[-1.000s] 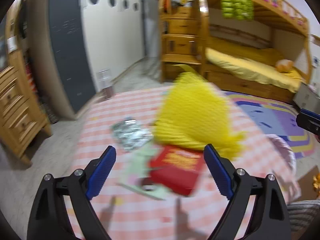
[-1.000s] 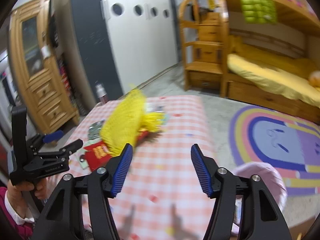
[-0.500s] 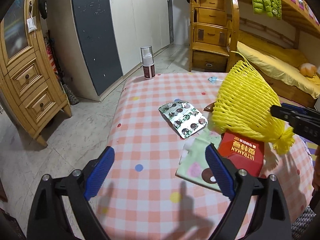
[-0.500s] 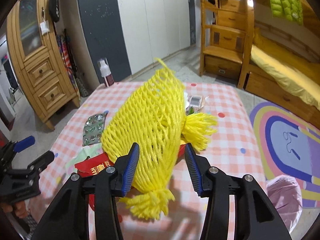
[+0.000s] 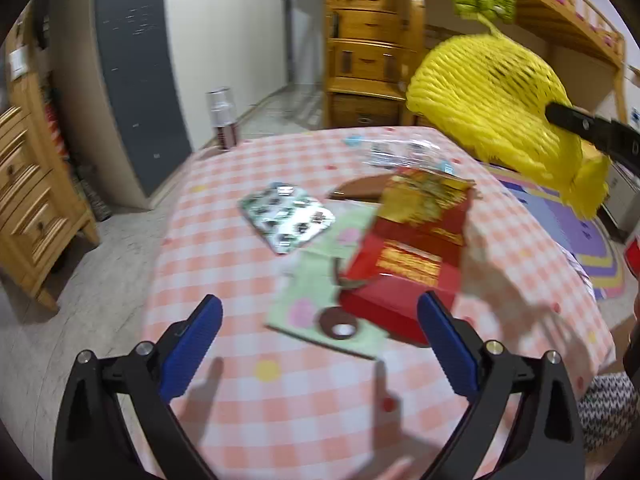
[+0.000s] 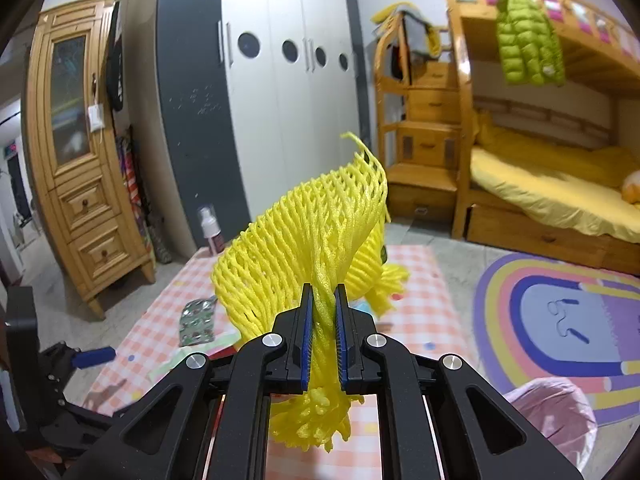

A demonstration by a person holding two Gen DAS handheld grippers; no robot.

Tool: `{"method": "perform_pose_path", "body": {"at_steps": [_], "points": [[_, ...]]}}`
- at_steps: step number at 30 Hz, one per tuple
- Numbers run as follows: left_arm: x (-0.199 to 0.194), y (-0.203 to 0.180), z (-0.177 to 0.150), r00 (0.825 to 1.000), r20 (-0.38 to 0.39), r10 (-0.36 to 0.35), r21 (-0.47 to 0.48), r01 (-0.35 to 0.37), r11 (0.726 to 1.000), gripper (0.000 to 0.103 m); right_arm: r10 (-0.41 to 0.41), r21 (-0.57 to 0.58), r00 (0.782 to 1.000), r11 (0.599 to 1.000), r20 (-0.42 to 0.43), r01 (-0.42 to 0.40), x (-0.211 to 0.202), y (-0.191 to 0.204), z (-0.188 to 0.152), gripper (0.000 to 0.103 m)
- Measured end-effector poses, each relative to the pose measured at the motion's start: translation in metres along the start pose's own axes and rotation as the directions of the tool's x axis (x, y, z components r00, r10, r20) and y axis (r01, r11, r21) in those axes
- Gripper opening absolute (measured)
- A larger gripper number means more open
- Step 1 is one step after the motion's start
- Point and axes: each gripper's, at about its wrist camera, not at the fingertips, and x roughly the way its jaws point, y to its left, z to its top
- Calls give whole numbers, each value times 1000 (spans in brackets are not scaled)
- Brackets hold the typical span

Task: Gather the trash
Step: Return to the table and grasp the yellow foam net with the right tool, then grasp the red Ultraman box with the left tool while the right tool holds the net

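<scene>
My right gripper (image 6: 323,300) is shut on the yellow foam net (image 6: 308,236) and holds it up above the checked table (image 6: 412,304). In the left wrist view the net (image 5: 492,100) hangs at the upper right, held by the right gripper's black finger (image 5: 588,128). My left gripper (image 5: 320,332) is open and empty, low over the table (image 5: 280,392). Just beyond it lie a red box (image 5: 404,268), a green cartoon paper (image 5: 320,300) and a silver blister pack (image 5: 286,216). The pack also shows in the right wrist view (image 6: 196,320).
A spray bottle (image 5: 222,122) stands at the table's far edge. A clear wrapper (image 5: 400,152) lies at the back of the table. A pink bag-lined bin (image 6: 548,416) stands on the floor at the right. Wooden drawers (image 5: 28,204) stand at the left, a bunk bed (image 6: 560,184) behind.
My right gripper has shut on the yellow net and lifted it off the red box. My left gripper has moved closer to the red box.
</scene>
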Motion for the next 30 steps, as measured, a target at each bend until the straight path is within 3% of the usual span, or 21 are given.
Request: {"method": "perform_pose_path", "body": {"at_steps": [7,12,18,25,30], "points": [[19,-39,3,1000,-19,-13,118,15,993,96,-79,-3,997,997,-11,79,-3,-19,-6,10],[45,-61,6,998,-56,32,235,-18,972,96,-88,14,996,996,-20,88,-6,-36,-10,10],[54,-54,11,992,-109,-68,163,85,983,96,-55,44,997,997,-60,57,0,-44,-13,11],[33,-72,4,970,-96,-221,199,237,951,86,-56,46,997,997,-55,59,-2,-43,-14,11],[20,-66,5,982,-39,-184,121,187,975,96,-84,45,995,995,-47,86,-5,-45,-14,11]]}}
